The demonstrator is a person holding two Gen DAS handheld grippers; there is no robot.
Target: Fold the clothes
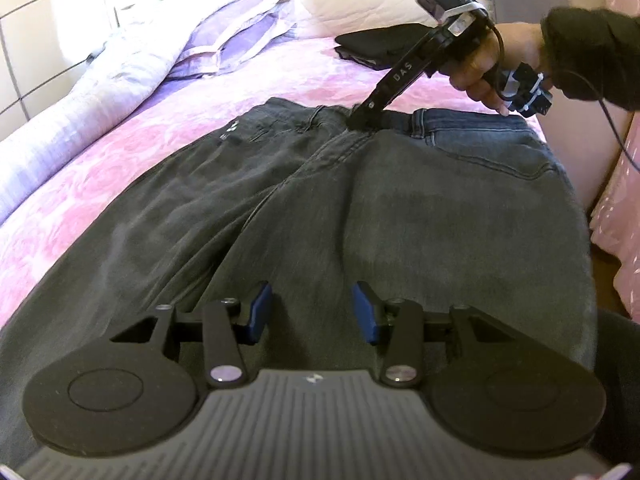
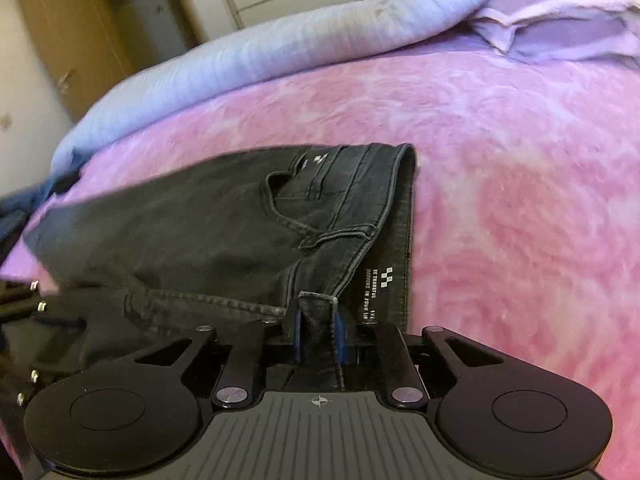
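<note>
On the pink bedspread (image 1: 120,168) the dark grey jeans (image 1: 400,208) lie spread flat with the legs side by side, waistband at the far end and legs running near; no fold shows in them yet, so this garment looks barely begun, with the halving and shortening folds left; a dark folded garment (image 1: 372,46) far behind suggests one piece is already done; the right gripper (image 2: 318,338) is clamped on a belt loop at the middle of the waistband; the left gripper (image 1: 310,312) hovers over the legs, its blue pads apart with nothing between them; the denim is faded and heavy, with white lettering inside the waistband and a lighter blue patch at the far right hip.
</note>
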